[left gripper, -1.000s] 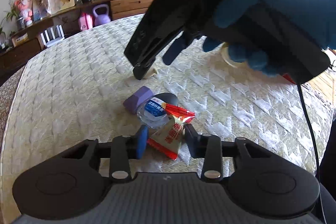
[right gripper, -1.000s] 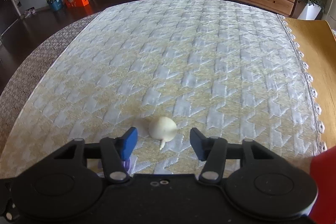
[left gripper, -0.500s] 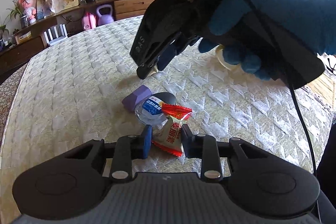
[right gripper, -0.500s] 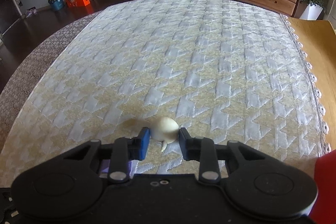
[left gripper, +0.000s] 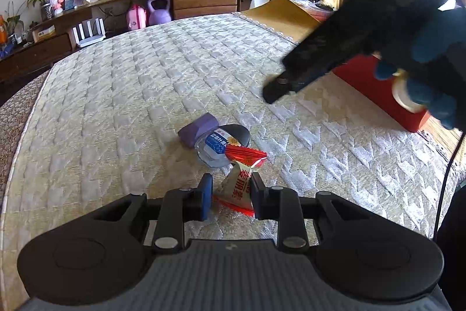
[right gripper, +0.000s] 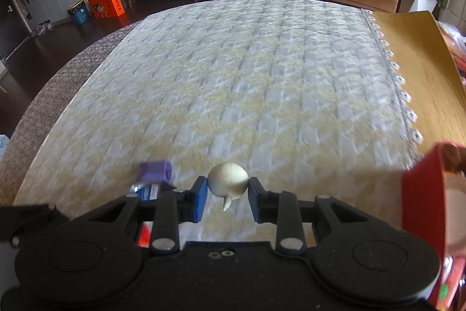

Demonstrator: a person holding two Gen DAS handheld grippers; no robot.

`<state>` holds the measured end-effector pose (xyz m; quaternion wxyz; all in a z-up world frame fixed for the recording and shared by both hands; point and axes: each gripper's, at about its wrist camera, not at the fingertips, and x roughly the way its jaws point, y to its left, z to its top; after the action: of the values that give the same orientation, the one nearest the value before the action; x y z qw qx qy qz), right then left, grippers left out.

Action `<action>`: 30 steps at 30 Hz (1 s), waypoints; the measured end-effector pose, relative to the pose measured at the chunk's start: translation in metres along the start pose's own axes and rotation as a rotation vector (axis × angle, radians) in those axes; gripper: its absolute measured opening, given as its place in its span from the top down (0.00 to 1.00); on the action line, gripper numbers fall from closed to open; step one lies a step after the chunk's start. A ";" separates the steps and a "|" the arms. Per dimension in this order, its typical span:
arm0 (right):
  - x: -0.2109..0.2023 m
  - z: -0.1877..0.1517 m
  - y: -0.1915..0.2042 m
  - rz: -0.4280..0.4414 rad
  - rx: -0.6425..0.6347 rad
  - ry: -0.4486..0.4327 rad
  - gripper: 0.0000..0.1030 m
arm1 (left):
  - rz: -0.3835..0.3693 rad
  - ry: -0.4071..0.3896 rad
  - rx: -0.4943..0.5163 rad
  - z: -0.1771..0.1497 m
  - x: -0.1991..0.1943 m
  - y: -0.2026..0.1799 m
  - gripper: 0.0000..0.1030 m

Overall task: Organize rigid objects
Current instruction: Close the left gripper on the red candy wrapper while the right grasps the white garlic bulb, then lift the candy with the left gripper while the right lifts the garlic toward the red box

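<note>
Candy point(left gripper: 239, 185), in a red and white wrapper with red characters I cannot read, sits pinched in my left gripper point(left gripper: 230, 191) on the bed point(left gripper: 116, 95). Just beyond lie a blue-labelled bottle point(left gripper: 214, 146) and purple block point(left gripper: 198, 126). My right gripper point(right gripper: 227, 196) clamps a cream ball point(right gripper: 227, 179); a red box point(right gripper: 422, 209) stands right of it.

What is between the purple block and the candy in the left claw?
In the left wrist view, a clear lid with a blue label lies between the purple block and the candy, with a dark oval piece behind.
</note>
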<state>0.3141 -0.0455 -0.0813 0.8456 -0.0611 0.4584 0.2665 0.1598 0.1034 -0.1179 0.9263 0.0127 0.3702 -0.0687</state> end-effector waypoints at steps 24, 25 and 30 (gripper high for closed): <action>-0.121 -0.056 -0.038 -0.010 0.014 -0.116 0.72 | -0.004 -0.031 -0.015 0.044 -0.047 -0.060 0.74; -0.124 -0.058 -0.041 -0.012 0.017 -0.124 0.72 | -0.007 -0.033 -0.009 0.046 -0.048 -0.065 0.74; -0.143 -0.071 -0.059 -0.024 0.032 -0.151 0.72 | -0.034 -0.025 -0.023 0.061 -0.047 -0.082 0.74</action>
<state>0.2287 -0.1772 -0.0146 0.8819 -0.0327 0.3966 0.2528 0.1567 0.0231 -0.0394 0.9297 -0.0050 0.3595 -0.0801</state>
